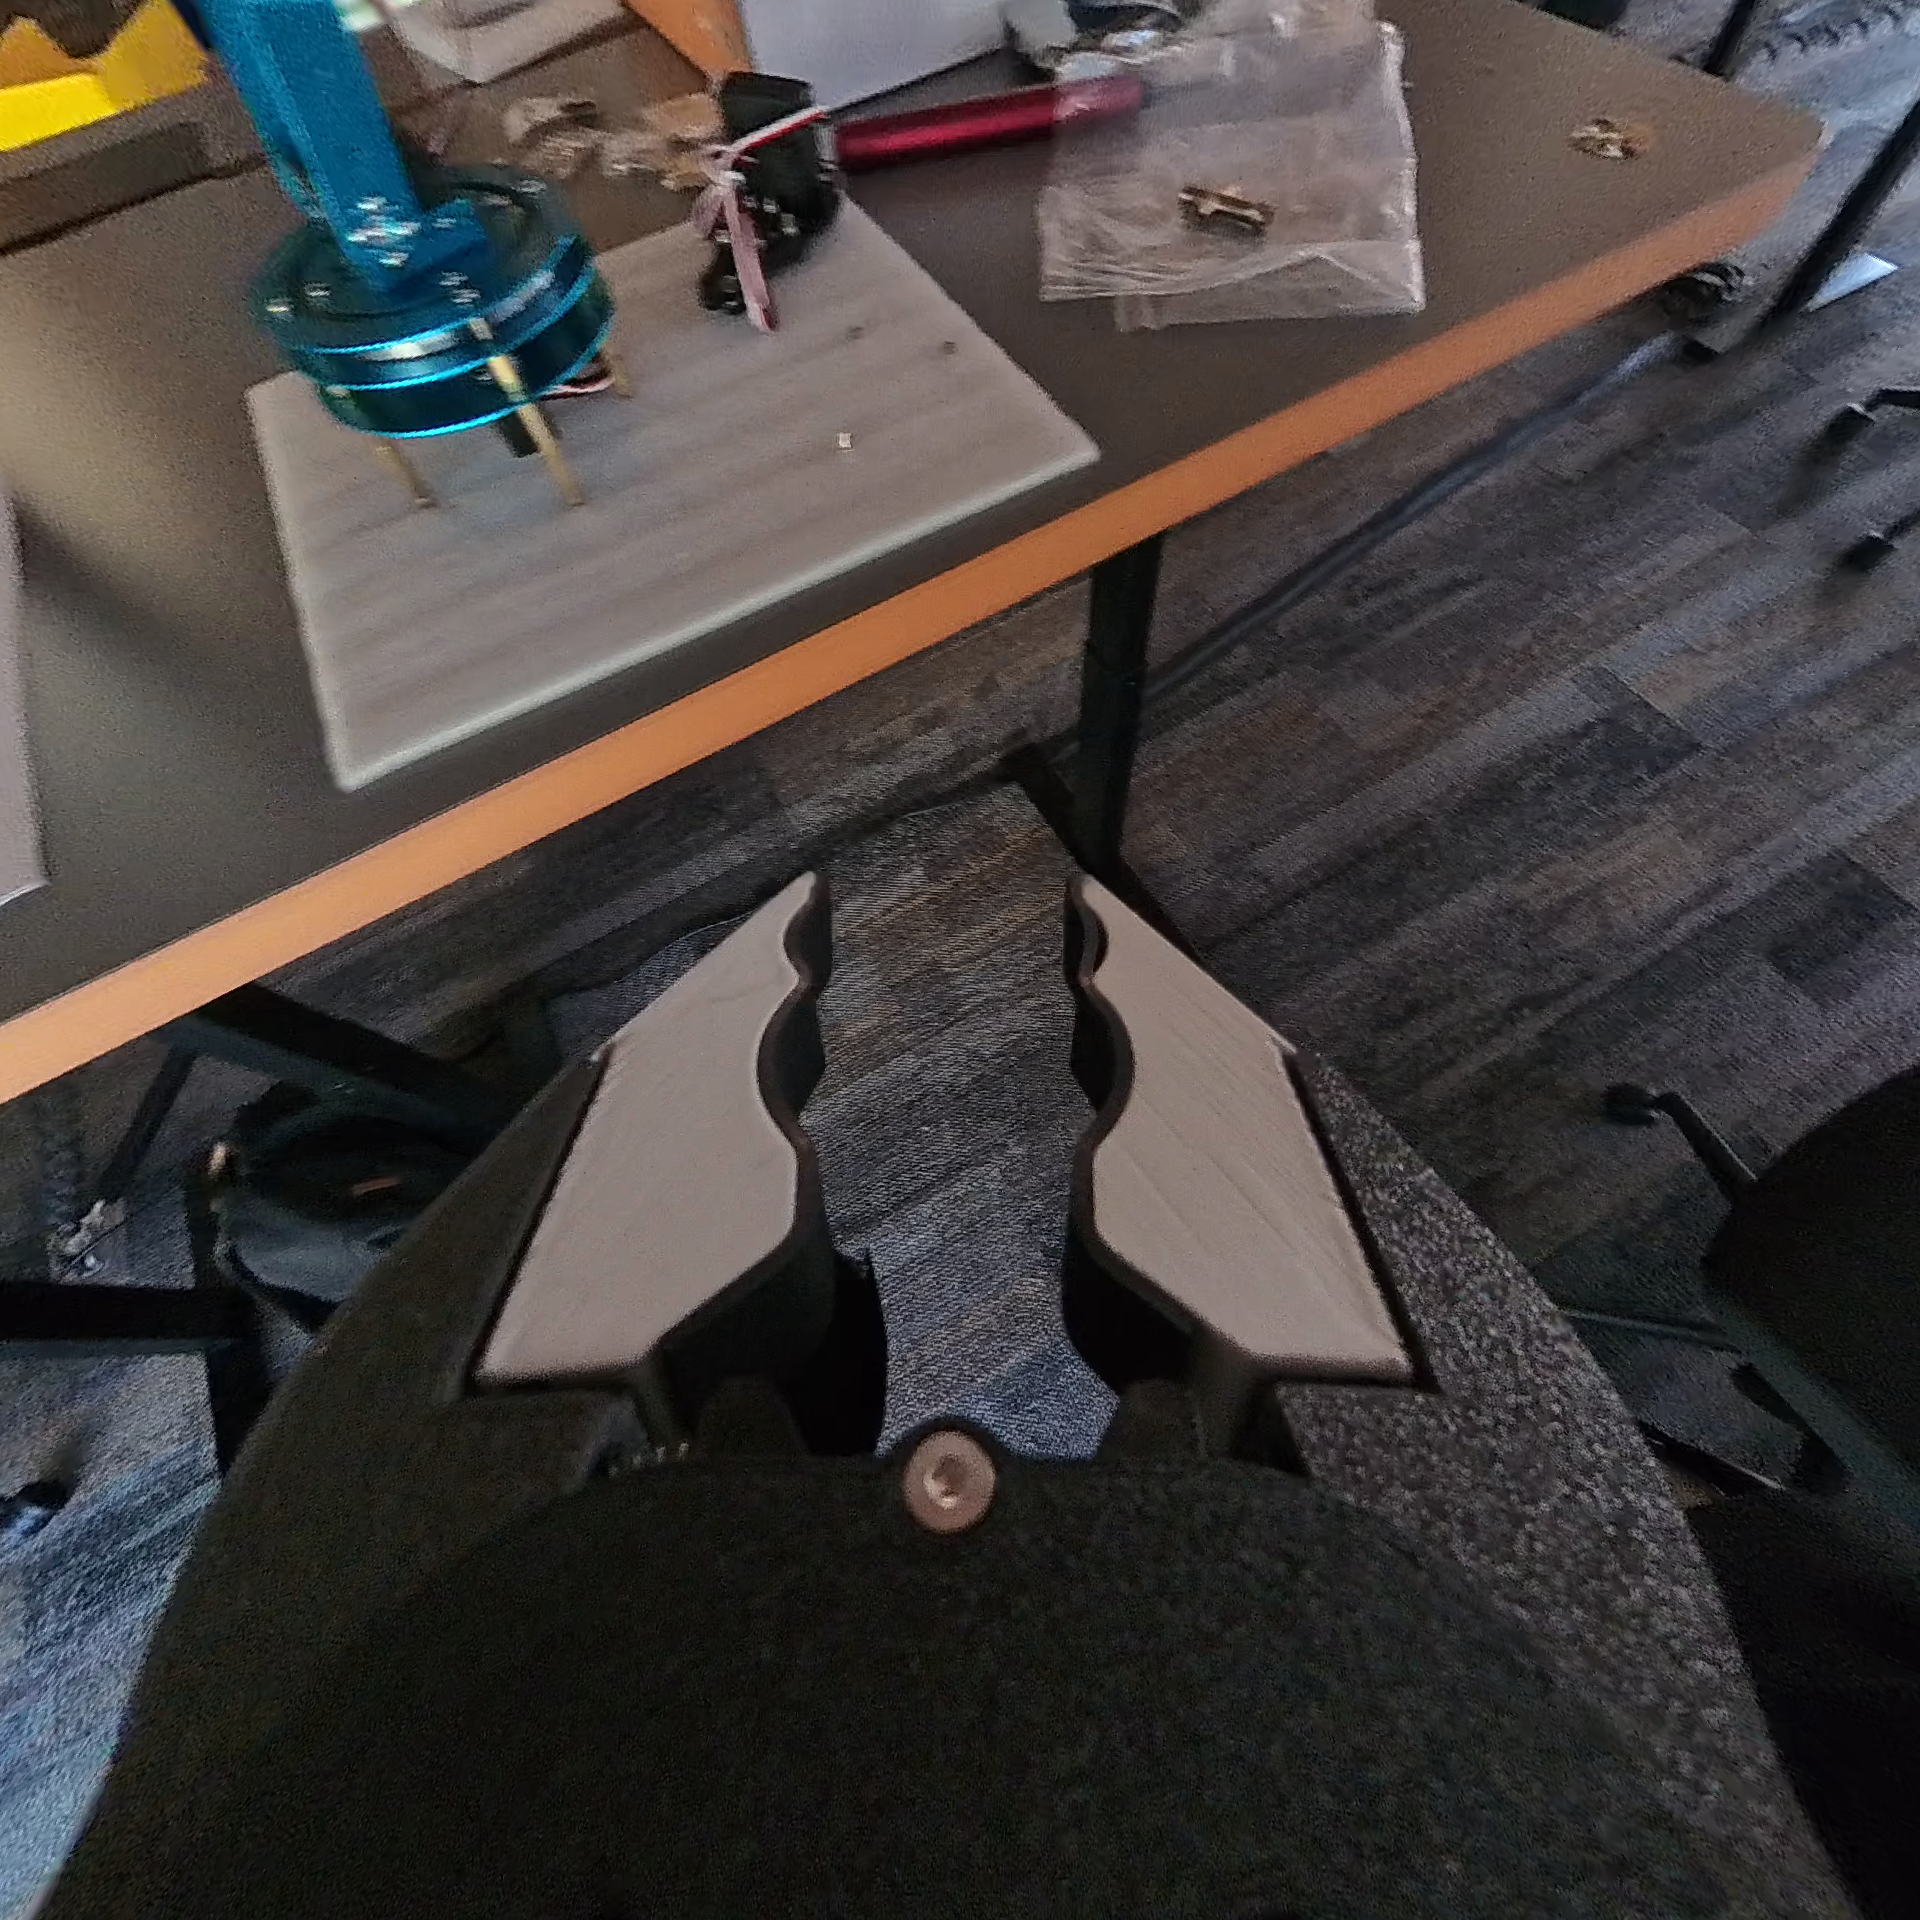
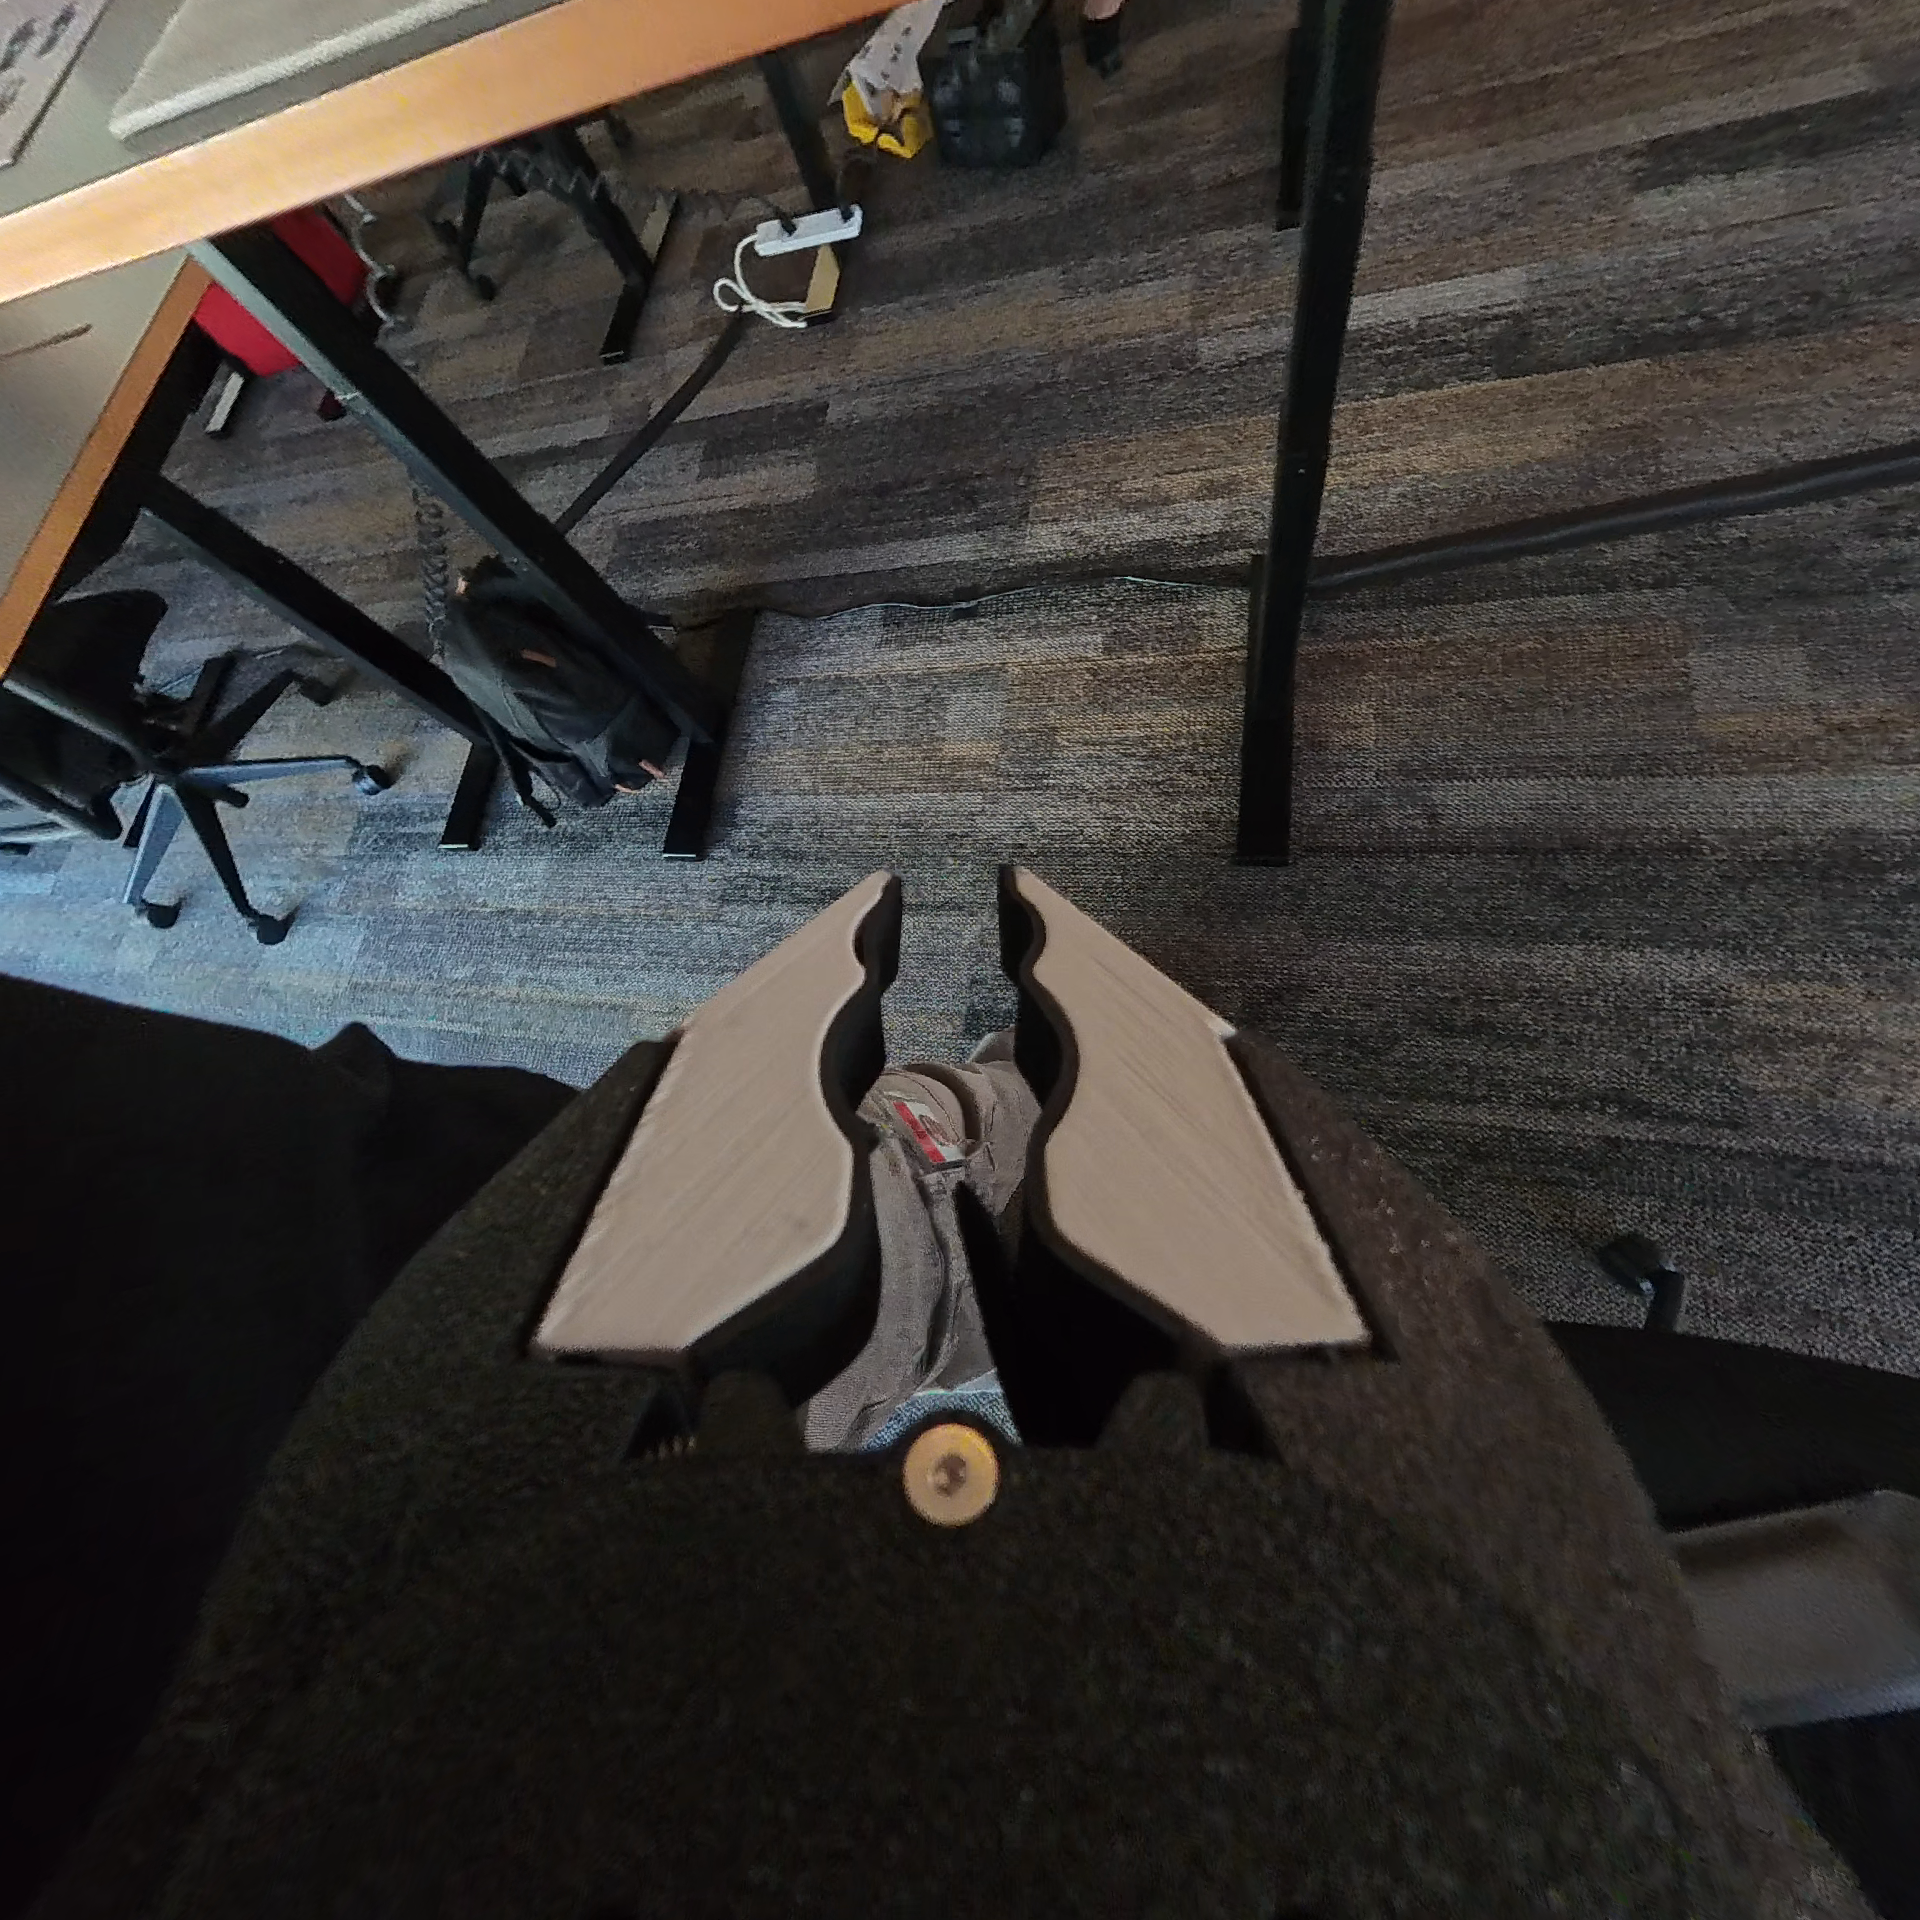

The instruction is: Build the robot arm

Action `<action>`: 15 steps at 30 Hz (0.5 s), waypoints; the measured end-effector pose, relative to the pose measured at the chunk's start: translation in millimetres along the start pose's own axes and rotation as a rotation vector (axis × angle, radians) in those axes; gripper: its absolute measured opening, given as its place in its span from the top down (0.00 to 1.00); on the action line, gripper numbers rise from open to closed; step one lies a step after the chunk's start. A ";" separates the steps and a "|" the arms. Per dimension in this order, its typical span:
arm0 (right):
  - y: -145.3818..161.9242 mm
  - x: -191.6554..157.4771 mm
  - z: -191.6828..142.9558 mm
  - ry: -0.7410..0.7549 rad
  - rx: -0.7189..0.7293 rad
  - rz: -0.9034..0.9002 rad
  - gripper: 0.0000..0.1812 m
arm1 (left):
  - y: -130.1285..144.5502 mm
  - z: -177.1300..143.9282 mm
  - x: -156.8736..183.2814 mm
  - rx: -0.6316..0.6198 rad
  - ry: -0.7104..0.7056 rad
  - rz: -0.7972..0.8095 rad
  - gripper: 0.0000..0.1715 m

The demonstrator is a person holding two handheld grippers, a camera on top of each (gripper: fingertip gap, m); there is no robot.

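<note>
My left gripper [image 1: 948, 894] is open and empty, held off the table's front edge and pointing down at the carpet. Up to its left, on the dark table [image 1: 1195, 488], a grey board [image 1: 665, 540] carries a blue round metal assembly [image 1: 436, 312] on brass standoffs and a small black motor part with wires [image 1: 764, 197]. My right gripper [image 2: 951, 883] is slightly open with a narrow gap between the tips and holds nothing. It hangs over the carpet; a grey shoe [image 2: 951, 1132] shows below, between its fingers.
A red cylinder [image 1: 987, 120] and clear plastic bags with small metal parts [image 1: 1236, 208] lie at the table's back right. Black table legs [image 2: 1288, 520] stand on the carpet. An office chair base [image 2: 197, 790], a dark backpack [image 2: 561, 707] and a white power strip [image 2: 810, 229] sit under the table. The grippers' ends are close to 40 centimetres from one another.
</note>
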State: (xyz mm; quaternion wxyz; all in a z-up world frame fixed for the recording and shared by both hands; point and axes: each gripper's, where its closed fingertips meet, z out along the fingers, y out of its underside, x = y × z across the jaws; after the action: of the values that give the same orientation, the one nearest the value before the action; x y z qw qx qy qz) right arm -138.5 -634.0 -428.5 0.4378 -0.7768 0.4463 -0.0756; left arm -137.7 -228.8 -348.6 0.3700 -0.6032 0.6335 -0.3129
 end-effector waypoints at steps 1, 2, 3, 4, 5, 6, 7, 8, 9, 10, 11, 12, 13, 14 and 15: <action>-1.7 -4.2 1.2 -0.009 -0.002 -0.011 0.90 | 1.5 -5.3 -7.7 0.003 -0.021 -0.009 0.75; -3.9 -8.4 2.7 -0.017 -0.003 -0.020 0.90 | 3.7 -10.2 -15.6 -0.001 -0.042 -0.018 0.76; -6.7 -12.1 4.6 -0.026 -0.004 -0.028 0.90 | 6.1 -15.1 -23.5 -0.008 -0.060 -0.032 0.77; -10.2 -15.8 7.1 -0.035 -0.003 -0.036 0.90 | 7.9 -20.3 -31.0 -0.012 -0.073 -0.051 0.77; -14.0 -19.9 10.1 -0.046 -0.005 -0.044 0.90 | 9.3 -25.9 -38.1 -0.012 -0.083 -0.070 0.77; -18.3 -24.6 13.5 -0.059 -0.011 -0.053 0.90 | 10.6 -32.1 -45.8 -0.008 -0.096 -0.088 0.77; -23.6 -29.9 16.7 -0.071 -0.014 -0.069 0.90 | 12.5 -38.7 -54.2 -0.003 -0.114 -0.105 0.77; -29.8 -35.6 19.9 -0.083 -0.016 -0.090 0.90 | 15.3 -45.5 -62.4 -0.001 -0.132 -0.122 0.77; -36.0 -41.8 23.0 -0.094 -0.021 -0.115 0.90 | 18.9 -52.7 -71.0 0.001 -0.152 -0.140 0.77; -42.4 -48.4 26.3 -0.107 -0.029 -0.141 0.90 | 23.2 -60.2 -79.6 0.003 -0.173 -0.160 0.78; -48.9 -55.4 29.8 -0.120 -0.034 -0.169 0.90 | 28.7 -67.9 -87.8 0.002 -0.193 -0.180 0.78; -55.4 -62.8 33.3 -0.136 -0.038 -0.197 0.90 | 35.4 -75.9 -96.5 -0.002 -0.215 -0.200 0.78; -61.4 -70.1 37.5 -0.151 -0.044 -0.223 0.90 | 43.0 -84.4 -105.6 -0.006 -0.243 -0.220 0.78; -66.9 -77.6 42.0 -0.167 -0.049 -0.247 0.90 | 51.4 -93.4 -114.6 -0.012 -0.270 -0.240 0.78; -71.8 -85.3 46.8 -0.186 -0.056 -0.270 0.90 | 60.7 -102.6 -122.9 -0.021 -0.295 -0.262 0.78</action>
State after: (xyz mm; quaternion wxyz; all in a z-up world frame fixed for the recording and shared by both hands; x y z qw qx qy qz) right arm -120.1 -524.9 -379.8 0.4411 -0.8453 0.2976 -0.0491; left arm -257.0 -106.9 -334.1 0.4087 -0.7237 0.4917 -0.2597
